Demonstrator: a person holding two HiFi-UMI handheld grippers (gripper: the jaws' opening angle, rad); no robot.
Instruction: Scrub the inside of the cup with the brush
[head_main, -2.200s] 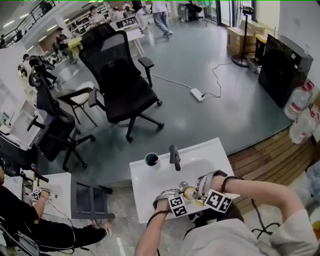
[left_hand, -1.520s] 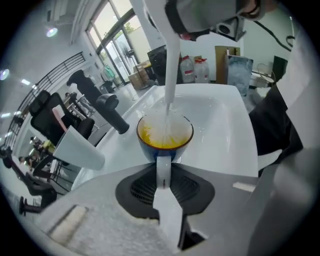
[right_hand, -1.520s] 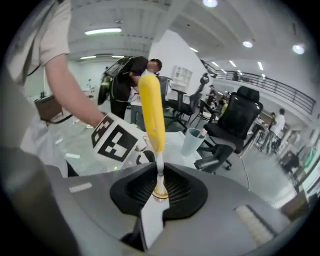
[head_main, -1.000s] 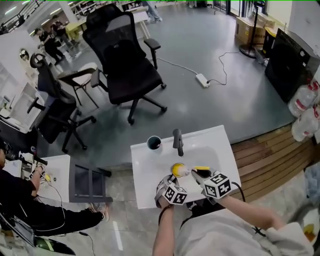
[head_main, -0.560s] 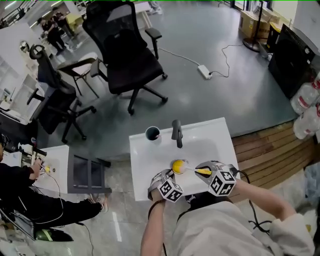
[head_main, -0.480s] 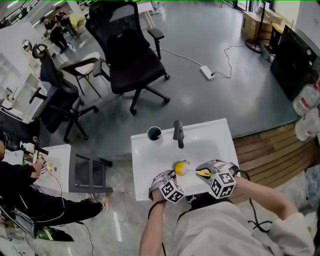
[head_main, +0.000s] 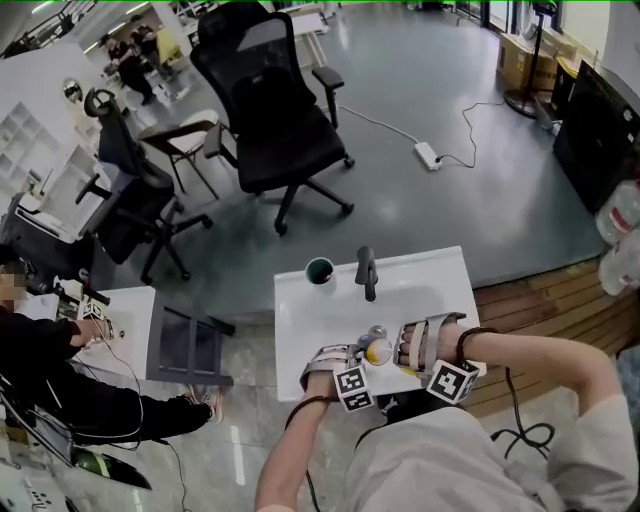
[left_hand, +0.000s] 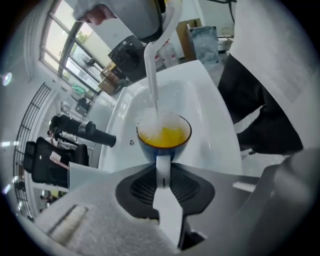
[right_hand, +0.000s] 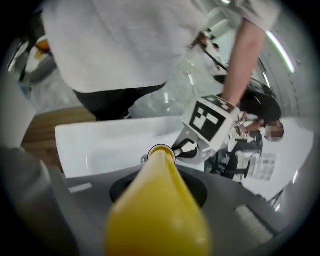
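A cup (left_hand: 164, 136), blue outside and yellow inside, hangs over the white sink (head_main: 300, 325). My left gripper (left_hand: 162, 172) is shut on its white handle (left_hand: 162, 164). In the head view the cup (head_main: 378, 351) sits between the left gripper (head_main: 360, 365) and the right gripper (head_main: 402, 352). The brush's white stem (left_hand: 151, 70) comes down from above and its bristles (left_hand: 149, 118) are inside the cup against the far wall. My right gripper (right_hand: 160, 175) is shut on the brush's yellow handle (right_hand: 159, 205), which hides most of the cup (right_hand: 161, 149) in that view.
A black faucet (head_main: 366, 272) stands at the sink's back edge, with a dark cup (head_main: 320, 271) to its left on the rim. Black office chairs (head_main: 275, 110) stand on the grey floor beyond. A person sits at a small white table (head_main: 125, 310) to the left.
The right gripper has rolled over with the brush, so its marker cube now lies nearer me. The cup and left gripper have rolled and shifted slightly; the brush stays in the cup.
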